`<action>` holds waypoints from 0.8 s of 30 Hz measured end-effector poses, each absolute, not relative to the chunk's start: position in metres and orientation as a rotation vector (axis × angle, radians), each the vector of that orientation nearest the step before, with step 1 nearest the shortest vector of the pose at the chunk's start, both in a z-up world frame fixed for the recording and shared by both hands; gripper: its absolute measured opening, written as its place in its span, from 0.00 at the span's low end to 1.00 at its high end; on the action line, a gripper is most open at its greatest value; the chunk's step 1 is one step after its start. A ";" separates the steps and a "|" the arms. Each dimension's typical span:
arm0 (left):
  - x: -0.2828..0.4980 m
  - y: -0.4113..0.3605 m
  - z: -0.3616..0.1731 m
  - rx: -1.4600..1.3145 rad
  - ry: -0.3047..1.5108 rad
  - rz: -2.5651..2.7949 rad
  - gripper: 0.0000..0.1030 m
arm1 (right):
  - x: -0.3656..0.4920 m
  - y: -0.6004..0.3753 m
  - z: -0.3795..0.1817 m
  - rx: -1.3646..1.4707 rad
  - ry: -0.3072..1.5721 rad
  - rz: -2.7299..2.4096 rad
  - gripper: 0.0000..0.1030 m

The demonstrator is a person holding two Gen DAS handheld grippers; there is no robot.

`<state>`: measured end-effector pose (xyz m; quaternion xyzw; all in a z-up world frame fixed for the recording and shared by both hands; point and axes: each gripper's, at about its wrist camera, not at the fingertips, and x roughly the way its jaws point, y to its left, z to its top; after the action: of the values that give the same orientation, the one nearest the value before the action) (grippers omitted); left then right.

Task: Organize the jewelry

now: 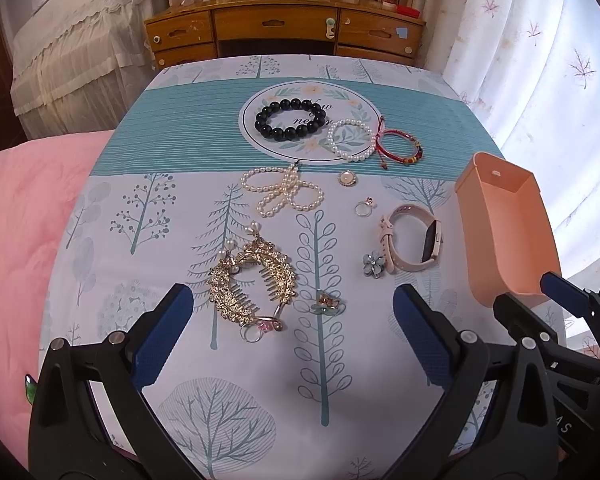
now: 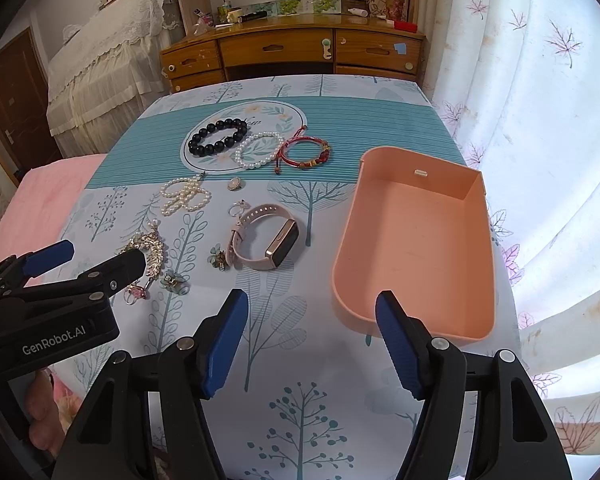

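Jewelry lies spread on a tree-print tablecloth (image 1: 260, 360): a black bead bracelet (image 1: 290, 119), a white pearl bracelet (image 1: 350, 140), a red cord bracelet (image 1: 400, 146), a pearl necklace (image 1: 282, 192), a gold hair comb (image 1: 252, 280), rings (image 1: 364, 207), a flower clip (image 1: 374, 264) and a pink smartwatch (image 1: 410, 240). An empty peach tray (image 2: 416, 240) stands at the right. My left gripper (image 1: 294, 336) is open, just short of the gold comb. My right gripper (image 2: 312, 340) is open at the tray's near left corner.
A wooden dresser (image 1: 284, 28) with small items stands beyond the table. A pink quilt (image 1: 24, 220) lies to the left, a lace-covered piece of furniture (image 1: 72, 48) behind it. White curtains (image 2: 540, 120) hang on the right.
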<state>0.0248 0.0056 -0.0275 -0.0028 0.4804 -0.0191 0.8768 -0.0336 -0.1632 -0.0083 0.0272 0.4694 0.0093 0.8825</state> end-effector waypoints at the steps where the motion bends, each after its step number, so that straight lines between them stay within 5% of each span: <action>1: 0.026 0.005 -0.028 -0.005 1.004 -0.039 0.97 | -0.034 -0.164 -0.008 0.057 0.978 0.021 0.66; 17: 0.017 0.024 -0.024 -0.019 1.009 -0.029 0.97 | -0.031 -0.158 -0.011 0.050 0.980 0.036 0.65; 24: 0.033 0.056 -0.013 -0.029 0.980 0.032 0.97 | -0.016 -0.152 -0.004 0.059 0.973 0.081 0.57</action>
<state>0.0327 0.0565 -0.0126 -0.0141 0.4705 0.0155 0.8822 -0.0163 -0.1525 -0.0038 0.0283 0.4673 0.0389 0.8828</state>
